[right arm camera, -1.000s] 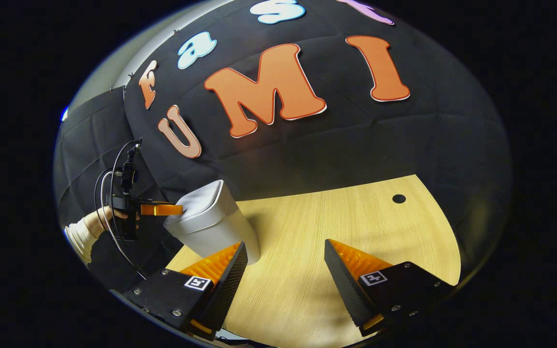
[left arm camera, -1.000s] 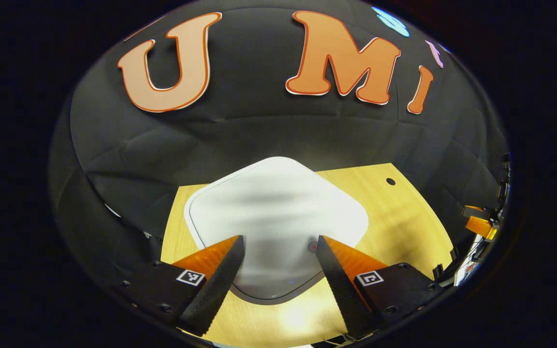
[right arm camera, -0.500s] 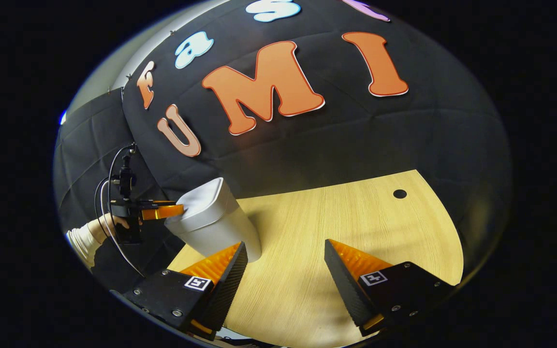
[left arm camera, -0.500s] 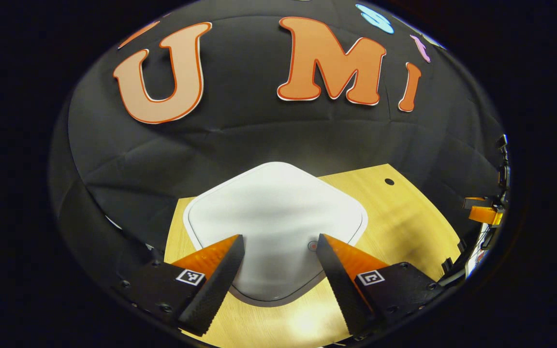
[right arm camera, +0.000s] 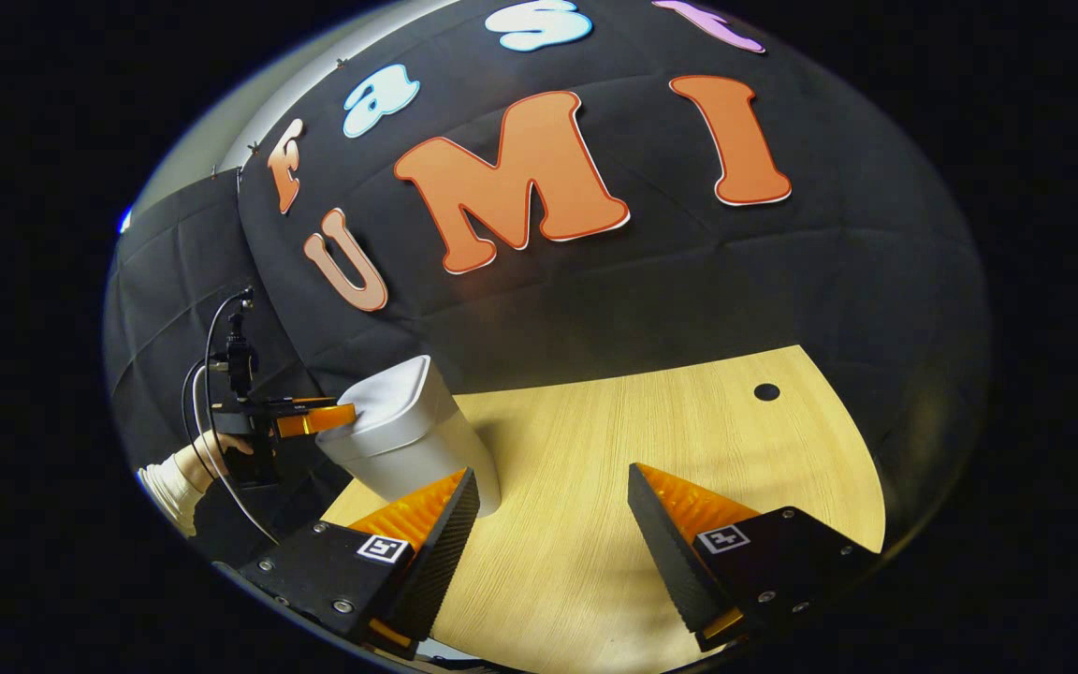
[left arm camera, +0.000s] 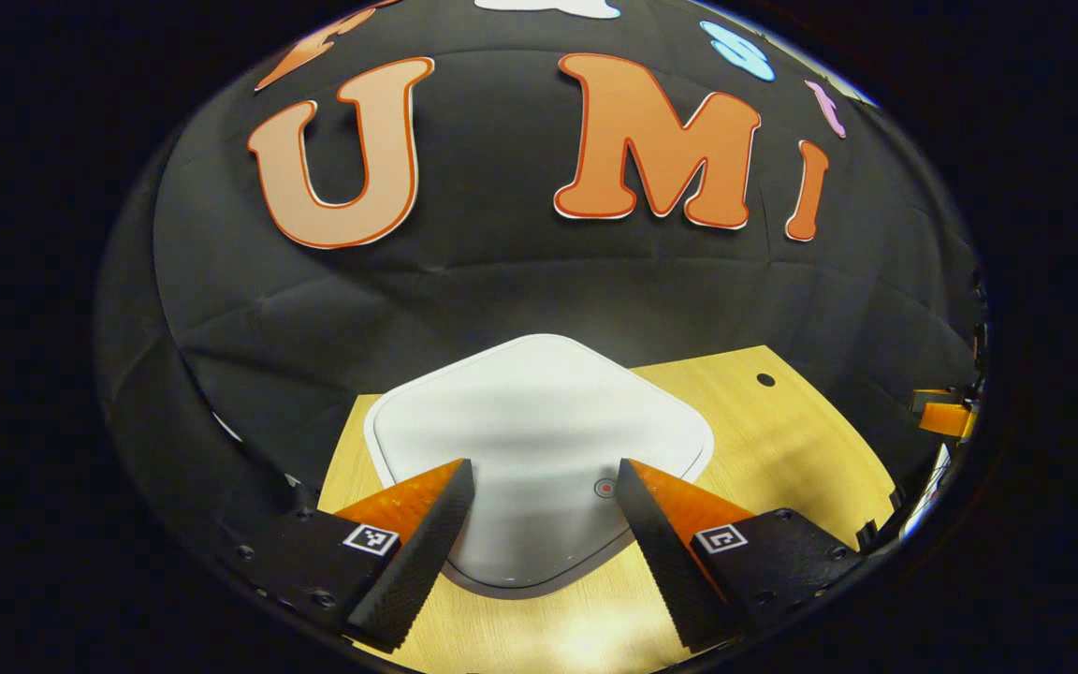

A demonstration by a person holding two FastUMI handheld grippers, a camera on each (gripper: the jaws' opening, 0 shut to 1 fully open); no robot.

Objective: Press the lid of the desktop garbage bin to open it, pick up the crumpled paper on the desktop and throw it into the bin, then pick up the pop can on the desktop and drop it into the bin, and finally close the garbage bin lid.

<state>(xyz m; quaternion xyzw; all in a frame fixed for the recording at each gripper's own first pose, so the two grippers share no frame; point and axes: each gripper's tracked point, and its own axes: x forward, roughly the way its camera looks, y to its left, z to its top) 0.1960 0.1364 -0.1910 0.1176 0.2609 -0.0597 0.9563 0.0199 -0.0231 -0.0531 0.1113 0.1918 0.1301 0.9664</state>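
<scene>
A white garbage bin stands on the wooden desktop [right arm camera: 651, 449] with its lid [left arm camera: 539, 440] down flat. In the left gripper view my left gripper [left arm camera: 544, 487] hovers open just above the lid's near edge, one finger to each side, nothing held. The right gripper view has the bin [right arm camera: 408, 440] at the left, with the left gripper [right arm camera: 314, 418] level with its top and a hand [right arm camera: 211, 449] behind it. My right gripper [right arm camera: 553, 491] is open over bare desk to the right of the bin.
A small round hole [right arm camera: 766, 391] sits in the desk near its far right corner. The black cloth wall rises directly behind the desk's far edge. The right gripper's finger [left arm camera: 941, 417] pokes in at the right edge of the left gripper view.
The left gripper has tilted up and drawn back slightly, so the lid sits lower in its view. The right gripper has barely shifted. Both stay open.
</scene>
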